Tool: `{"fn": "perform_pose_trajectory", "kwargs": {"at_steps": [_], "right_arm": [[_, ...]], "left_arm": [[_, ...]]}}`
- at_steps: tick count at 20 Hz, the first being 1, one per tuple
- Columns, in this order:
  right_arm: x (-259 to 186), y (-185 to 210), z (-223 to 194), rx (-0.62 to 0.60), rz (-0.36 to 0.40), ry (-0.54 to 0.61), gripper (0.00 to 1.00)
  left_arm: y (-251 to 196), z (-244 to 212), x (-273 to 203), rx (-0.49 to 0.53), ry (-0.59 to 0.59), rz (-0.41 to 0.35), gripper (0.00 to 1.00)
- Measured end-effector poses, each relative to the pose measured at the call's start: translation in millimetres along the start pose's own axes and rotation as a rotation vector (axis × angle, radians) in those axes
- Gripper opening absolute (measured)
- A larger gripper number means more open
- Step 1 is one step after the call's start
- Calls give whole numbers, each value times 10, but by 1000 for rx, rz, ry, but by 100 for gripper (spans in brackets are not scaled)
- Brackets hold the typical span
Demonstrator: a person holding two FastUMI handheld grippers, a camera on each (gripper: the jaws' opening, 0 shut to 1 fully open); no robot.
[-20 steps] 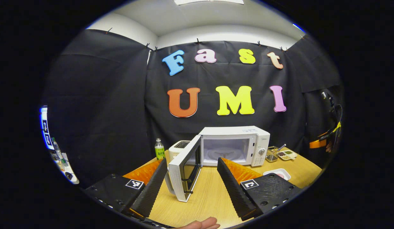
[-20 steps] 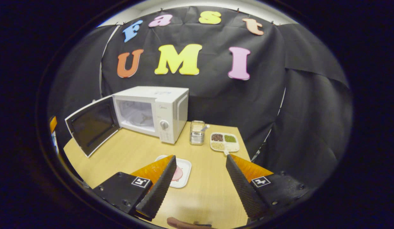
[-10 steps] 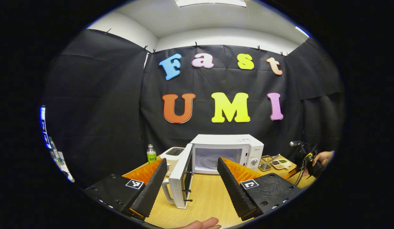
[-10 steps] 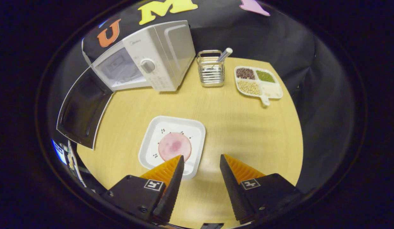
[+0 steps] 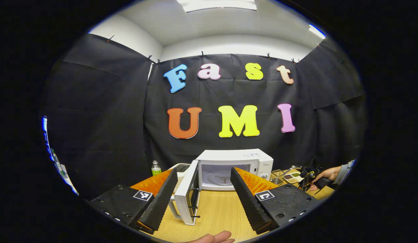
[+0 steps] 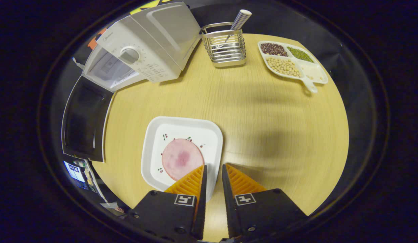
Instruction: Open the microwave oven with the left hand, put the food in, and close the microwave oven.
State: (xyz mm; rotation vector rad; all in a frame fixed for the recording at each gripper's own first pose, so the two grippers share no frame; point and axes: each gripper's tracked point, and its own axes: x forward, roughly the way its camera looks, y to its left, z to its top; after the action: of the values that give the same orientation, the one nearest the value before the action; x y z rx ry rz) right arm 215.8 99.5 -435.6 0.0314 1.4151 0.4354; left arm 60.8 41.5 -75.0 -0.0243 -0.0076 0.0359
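In the right gripper view the right claw [image 6: 213, 184] is seen low over the table [image 6: 262, 118] with its fingers drawn nearly together, a narrow gap between them astride the near right rim of the white plate [image 6: 151, 148]; whether both fingers press on that rim cannot be told. A round pink slice of food [image 6: 182, 158] lies on the plate, just beyond the left finger. Beyond the plate the microwave [image 6: 151, 47] stands at the table's far left, its door [image 6: 84, 125] swung wide open toward the plate's left. To the microwave's right a wire holder [image 6: 225, 47] with a utensil is set, and further right a divided tray [image 6: 291, 62] of beans and grains.

In the left gripper view the left claw [image 5: 203, 195] is held wide apart and empty, raised in front of the microwave [image 5: 235, 165], whose open door [image 5: 187, 194] is seen edge-on between the fingers, with the cavity and turntable exposed. Shown here but not from the other camera are a green bottle [image 5: 156, 167] and a toaster [image 5: 180, 167] to the microwave's left, and, to its right, a hand [image 5: 325, 175] holding the other gripper down at the table
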Motion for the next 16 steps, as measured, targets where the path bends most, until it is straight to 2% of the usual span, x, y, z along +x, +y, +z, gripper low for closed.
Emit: {"fn": "perform_pose_trajectory", "kwargs": {"at_steps": [1,2,3,4,7,10,11,15,16], "right_arm": [[8,-28,48,3,9,20,8],[35,-20,67,9,31,26,12],[36,0,77,-4,42,33,4],[50,-15,92,-8,39,42,4],[32,37,35,30,56,52,4],[-61,153,-51,125,178,38,4],[-94,158,-63,151,194,21,4],[-255,295,-220,216,266,-3,4],[-301,358,-235,233,283,-16,4]], "left_arm": [[9,9,-3,-3,2,3,94],[17,10,-15,-5,5,7,83],[31,8,-20,-6,6,12,83],[36,19,-38,-7,6,15,94],[10,46,-115,-3,3,6,94],[26,63,-144,14,-1,2,94],[34,61,-160,15,-2,1,83],[85,61,-178,-3,-6,-4,83],[88,57,-164,-6,-7,-5,94]]}}
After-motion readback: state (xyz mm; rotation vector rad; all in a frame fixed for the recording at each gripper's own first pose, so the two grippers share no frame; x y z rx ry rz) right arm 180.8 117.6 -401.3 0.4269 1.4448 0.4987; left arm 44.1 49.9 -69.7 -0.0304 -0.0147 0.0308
